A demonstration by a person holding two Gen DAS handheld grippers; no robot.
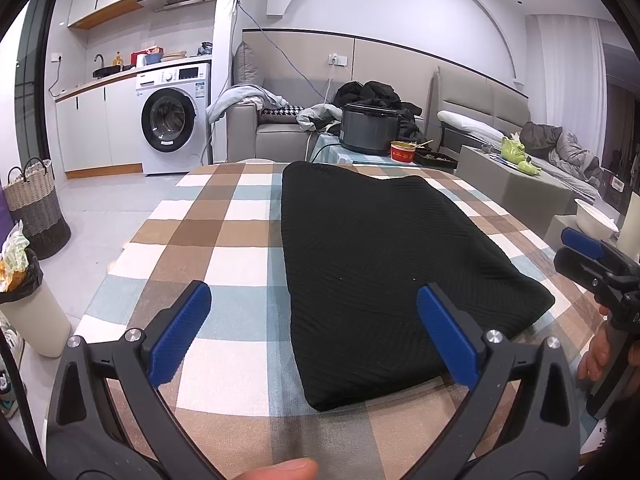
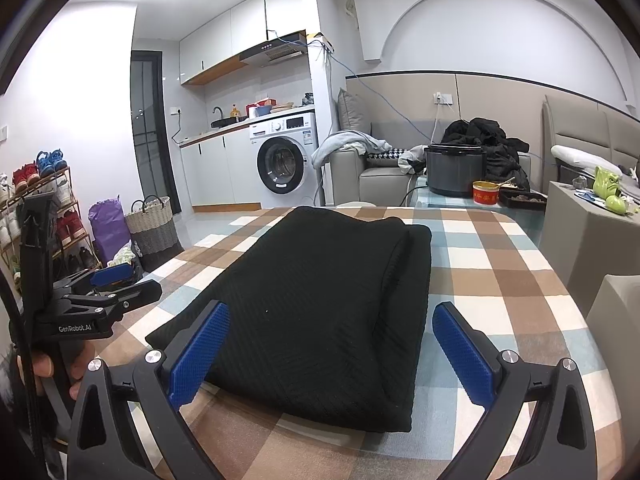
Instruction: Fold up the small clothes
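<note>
A black knitted garment (image 1: 384, 256) lies folded into a long flat rectangle on the checked tablecloth (image 1: 216, 240). My left gripper (image 1: 316, 320) hovers open over its near left edge, one blue pad above the cloth, the other above the garment. The right gripper (image 1: 588, 256) shows at the right edge of the left wrist view, held by a hand. In the right wrist view the garment (image 2: 312, 296) runs away from me, a folded layer along its right side. My right gripper (image 2: 332, 340) stands open over its near end, holding nothing. The left gripper (image 2: 108, 284) sits at the left.
Beyond the table's far edge stand a dark cooker pot (image 1: 370, 128), a red tin (image 1: 402, 151) and a black tray. A sofa with piled clothes (image 2: 484, 140) lies behind. A washing machine (image 1: 172, 116), woven basket (image 1: 34, 204), bin (image 1: 28, 304) and shoe rack (image 2: 40, 208) are on the left.
</note>
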